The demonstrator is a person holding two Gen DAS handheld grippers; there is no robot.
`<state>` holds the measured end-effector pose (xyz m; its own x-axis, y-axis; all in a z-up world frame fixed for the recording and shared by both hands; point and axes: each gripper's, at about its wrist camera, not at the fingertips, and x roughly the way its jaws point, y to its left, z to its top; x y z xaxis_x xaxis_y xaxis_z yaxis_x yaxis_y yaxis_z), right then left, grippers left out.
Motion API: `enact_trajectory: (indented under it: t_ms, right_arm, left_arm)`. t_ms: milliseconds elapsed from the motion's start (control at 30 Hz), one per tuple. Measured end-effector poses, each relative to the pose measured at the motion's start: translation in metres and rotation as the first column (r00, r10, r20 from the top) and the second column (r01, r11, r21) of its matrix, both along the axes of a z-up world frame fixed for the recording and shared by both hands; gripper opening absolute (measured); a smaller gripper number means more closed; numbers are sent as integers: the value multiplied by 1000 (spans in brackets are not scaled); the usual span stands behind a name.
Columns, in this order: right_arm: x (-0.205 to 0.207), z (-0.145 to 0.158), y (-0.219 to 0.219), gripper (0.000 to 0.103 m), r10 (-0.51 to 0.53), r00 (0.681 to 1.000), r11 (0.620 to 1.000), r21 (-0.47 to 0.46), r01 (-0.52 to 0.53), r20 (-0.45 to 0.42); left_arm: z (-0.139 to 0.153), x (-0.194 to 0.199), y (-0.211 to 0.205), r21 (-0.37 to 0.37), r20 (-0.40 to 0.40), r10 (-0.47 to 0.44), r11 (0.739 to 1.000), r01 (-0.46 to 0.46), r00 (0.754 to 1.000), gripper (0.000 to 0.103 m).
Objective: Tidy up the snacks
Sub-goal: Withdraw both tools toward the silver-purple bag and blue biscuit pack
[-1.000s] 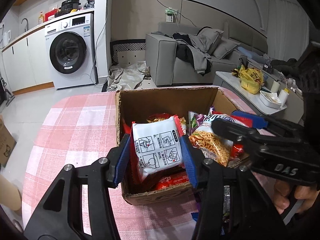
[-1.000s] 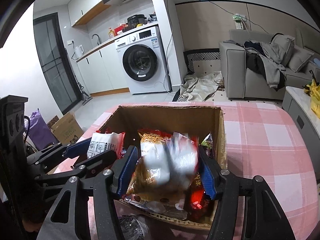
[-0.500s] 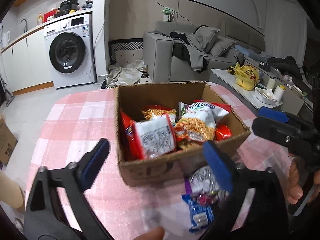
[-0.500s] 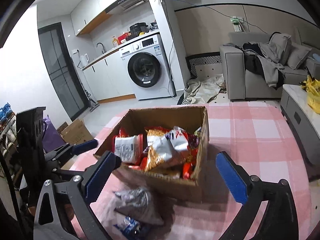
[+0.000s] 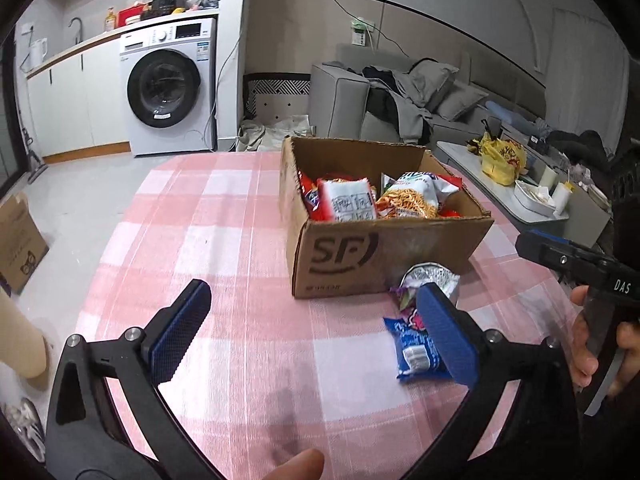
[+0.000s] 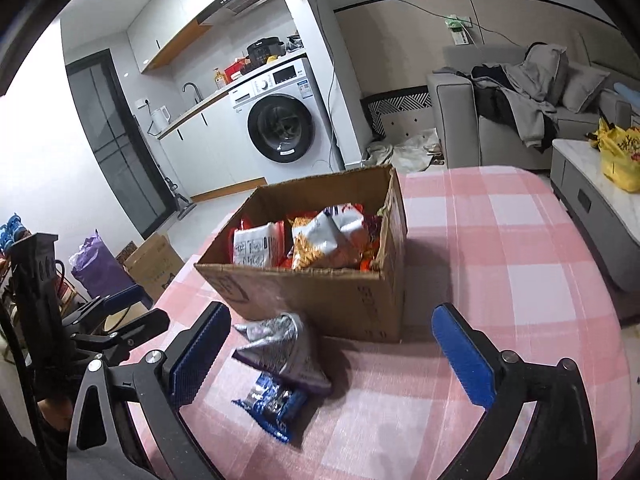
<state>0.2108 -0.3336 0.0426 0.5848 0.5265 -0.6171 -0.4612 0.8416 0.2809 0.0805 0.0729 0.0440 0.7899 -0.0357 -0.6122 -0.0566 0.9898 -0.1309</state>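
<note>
A cardboard box (image 5: 384, 248) (image 6: 320, 292) stands on the pink checked table, filled with several snack packets, among them a white-and-red packet (image 5: 348, 202) (image 6: 256, 246) and a noodle packet (image 5: 412, 198) (image 6: 328, 242). In front of the box lie a silver-purple packet (image 5: 430, 280) (image 6: 282, 346) and a blue packet (image 5: 414, 350) (image 6: 272, 402). My left gripper (image 5: 316, 328) is open and empty, held back from the box. My right gripper (image 6: 332, 356) is open and empty above the two loose packets; it also shows in the left wrist view (image 5: 568, 258).
The table (image 5: 224, 216) (image 6: 500, 240) has its left edge near a cardboard box on the floor (image 5: 16, 240). A washing machine (image 5: 168, 84), a grey sofa (image 5: 400, 96) and a low side table with a yellow bag (image 5: 500, 156) stand beyond.
Both grippers let go of their packets, which now sit in the box. Both have opened wide and drawn back from the box toward the table's near side.
</note>
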Motion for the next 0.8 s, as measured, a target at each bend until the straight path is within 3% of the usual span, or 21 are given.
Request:
enact_trajectory:
  t_ms: [200,367,533,700,800]
  right_arm:
    - [-6,-12,5,103,6,1000,999,-46,-7,-15]
    - [-4,-24,15,103,27,998,999,-43,-30,-55]
    - [-9,-37,33,103,93,992,993,-65,-98,-82]
    - [-16,-47,49,103,119,991,981,-145,-126,-58]
    - [-15,-54,54,103,125,990,980,-148,-133,-67]
  left_arm:
    - [-10,-8,3,20,-15,2,1000,-2,1000,103]
    - [-14,-5,2,-8,-21,6,1000,-7,1000,103]
    - [-18,-1,1,8,-26,3,1000,-3,1000,103]
    - [-25,3,6,-2,-41,10,1000,-10,999,103]
    - [-30,5,9,-28,-50,16,999,-17,999,103]
